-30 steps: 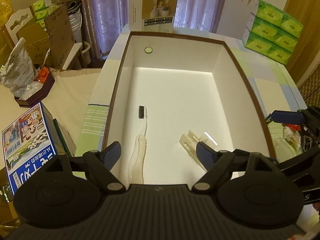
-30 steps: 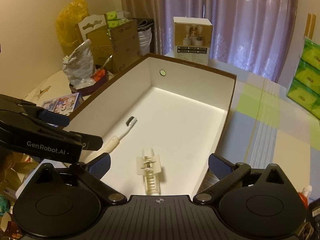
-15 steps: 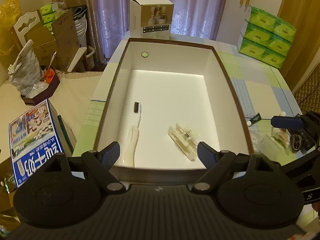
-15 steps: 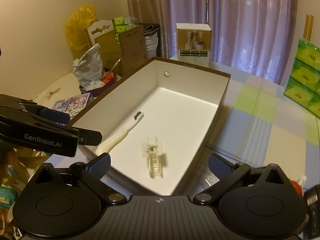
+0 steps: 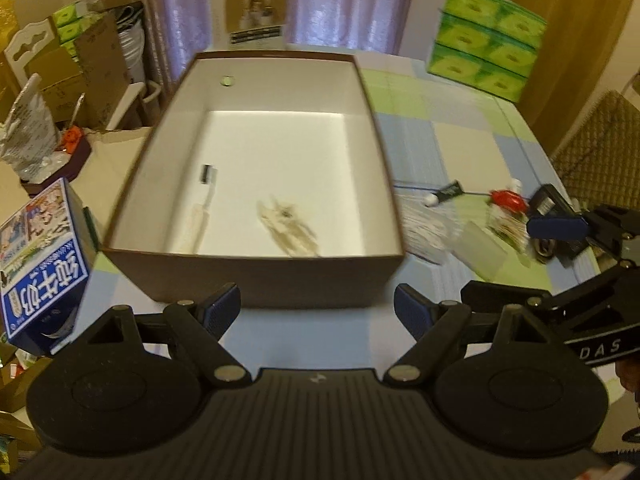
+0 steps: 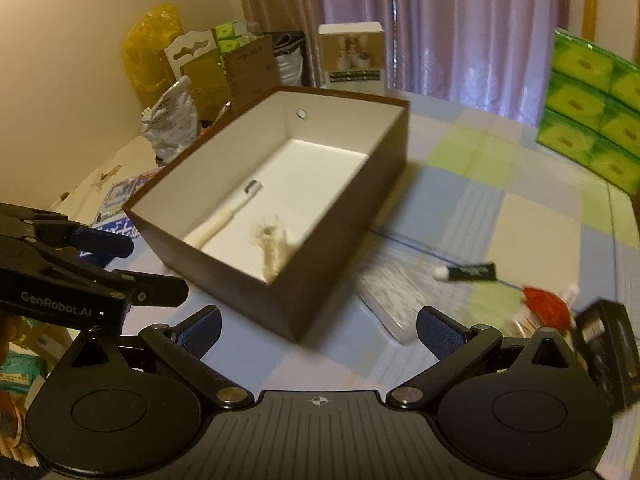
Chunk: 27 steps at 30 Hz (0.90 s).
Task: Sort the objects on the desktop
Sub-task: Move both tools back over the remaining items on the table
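Note:
A brown box with a white inside (image 5: 256, 272) (image 6: 352, 184) stands on the checked tablecloth. In it lie a pale toothbrush (image 5: 200, 212) (image 6: 224, 220) and a clear plastic clip (image 5: 288, 228) (image 6: 272, 244). My left gripper (image 5: 318, 312) is open and empty, in front of the box's near wall. My right gripper (image 6: 318, 330) is open and empty too, off the box's near right corner. To the right of the box lie a small black tube (image 5: 446, 194) (image 6: 468, 272), a red packet (image 5: 506, 198) (image 6: 546, 300), a clear flat case (image 6: 394, 296) and a black device (image 6: 608, 344).
A blue printed carton (image 5: 40, 264) stands left of the box. A white product box (image 5: 252, 12) stands behind it and green tissue packs (image 5: 484, 36) are stacked at the back right. Cardboard and bags (image 6: 188, 80) crowd the left side off the table.
Both grippers have pulled back from above the box toward the near edge, so its outer front wall and the items to its right now show. Both stay open.

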{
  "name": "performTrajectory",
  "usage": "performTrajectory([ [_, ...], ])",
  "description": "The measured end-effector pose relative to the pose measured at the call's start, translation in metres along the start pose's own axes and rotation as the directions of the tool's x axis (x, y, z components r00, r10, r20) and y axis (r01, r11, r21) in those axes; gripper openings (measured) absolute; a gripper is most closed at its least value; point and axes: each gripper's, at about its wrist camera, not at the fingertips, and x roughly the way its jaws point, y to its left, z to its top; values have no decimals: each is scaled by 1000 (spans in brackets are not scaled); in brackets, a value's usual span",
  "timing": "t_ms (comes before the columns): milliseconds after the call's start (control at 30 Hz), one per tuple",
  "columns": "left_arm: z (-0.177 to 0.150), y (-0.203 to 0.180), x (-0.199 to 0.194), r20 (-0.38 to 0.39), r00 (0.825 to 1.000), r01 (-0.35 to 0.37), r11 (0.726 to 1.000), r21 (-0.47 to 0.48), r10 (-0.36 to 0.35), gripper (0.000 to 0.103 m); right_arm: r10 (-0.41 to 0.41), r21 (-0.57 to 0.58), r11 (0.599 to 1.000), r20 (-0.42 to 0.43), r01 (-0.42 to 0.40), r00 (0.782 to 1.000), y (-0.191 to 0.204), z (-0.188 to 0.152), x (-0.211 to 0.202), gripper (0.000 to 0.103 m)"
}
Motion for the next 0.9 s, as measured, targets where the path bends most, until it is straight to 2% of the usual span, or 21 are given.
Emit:
performTrajectory([
  [467,-11,-85,12,-10,995,97,994,45,-97,78,-93,84,992,-42,96,995,-75,-47,-39,101],
  [900,-6,-140,47,-46,987,154,985,77,-151,72,-233,166,957,-56,239,971,-136,-79,-52,101],
])
